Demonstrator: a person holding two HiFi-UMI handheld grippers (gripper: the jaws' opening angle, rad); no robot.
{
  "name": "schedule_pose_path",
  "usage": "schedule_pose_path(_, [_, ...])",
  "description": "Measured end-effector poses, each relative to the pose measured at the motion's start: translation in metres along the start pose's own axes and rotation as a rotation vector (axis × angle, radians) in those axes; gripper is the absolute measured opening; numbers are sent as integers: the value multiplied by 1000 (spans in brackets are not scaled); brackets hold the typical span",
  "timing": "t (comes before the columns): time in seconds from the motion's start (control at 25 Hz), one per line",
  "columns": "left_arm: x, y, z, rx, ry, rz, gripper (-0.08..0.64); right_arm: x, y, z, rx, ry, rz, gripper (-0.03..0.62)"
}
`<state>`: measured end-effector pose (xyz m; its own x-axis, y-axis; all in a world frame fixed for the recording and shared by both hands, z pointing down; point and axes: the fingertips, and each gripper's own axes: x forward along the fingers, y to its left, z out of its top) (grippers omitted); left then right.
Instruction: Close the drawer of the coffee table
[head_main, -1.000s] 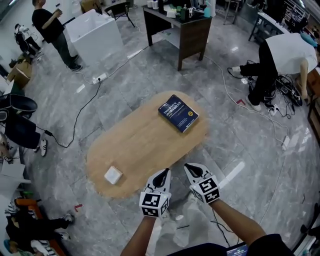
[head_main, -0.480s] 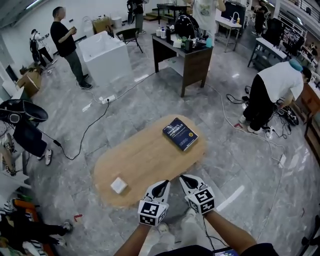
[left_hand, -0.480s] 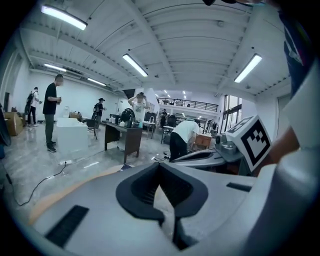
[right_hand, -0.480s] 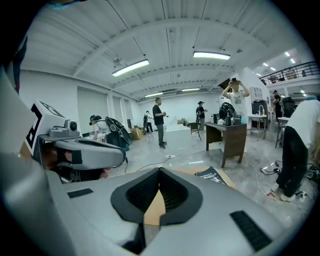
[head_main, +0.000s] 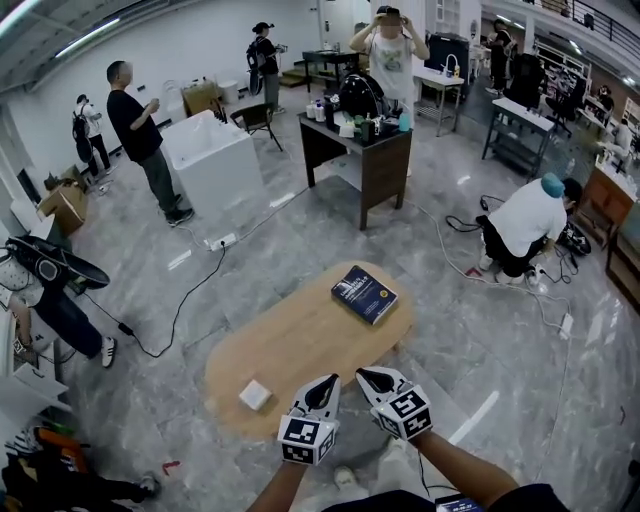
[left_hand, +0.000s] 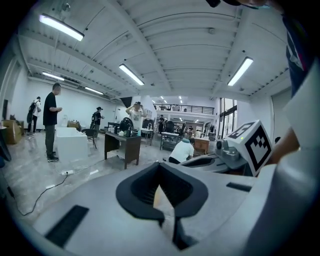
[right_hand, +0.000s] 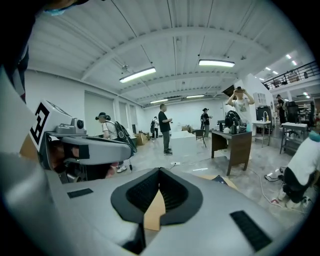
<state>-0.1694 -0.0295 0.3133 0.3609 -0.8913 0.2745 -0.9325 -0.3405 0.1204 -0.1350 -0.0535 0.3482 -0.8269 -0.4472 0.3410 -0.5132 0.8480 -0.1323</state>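
Grey plastic is filling the near field: the left gripper (head_main: 322, 390) and the right gripper (head_main: 370, 379) are hovering side by side at the near edge of the coffee table (head_main: 300, 345), each with its jaws drawn together on nothing. No view is showing the drawer, so it is probably sitting under that near edge, below the grippers. Farther along the top, a white block (head_main: 255, 394) and a blue book (head_main: 364, 293) are lying loose, so a push landing on the tabletop instead of the drawer front is risking shoving the whole table and sliding both.
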Motion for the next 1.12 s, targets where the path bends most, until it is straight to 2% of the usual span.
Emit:
schedule_pose_path(0.12, [-16, -1, 15, 15, -36, -1, -2, -8, 16, 13, -23, -18, 2, 12])
schedule_pose_path(0.4, [-46, 5, 27, -8, -72, 3, -2, -15, 48, 43, -89, -73, 51, 12])
schedule_pose_path(0.68, [-60, 1, 26, -14, -87, 7, -2, -22, 60, 59, -66, -132, 58, 12])
schedule_pose_path(1.12, [-51, -23, 45, -23, -130, 16, -2, -47, 41, 72, -57, -159, 52, 12])
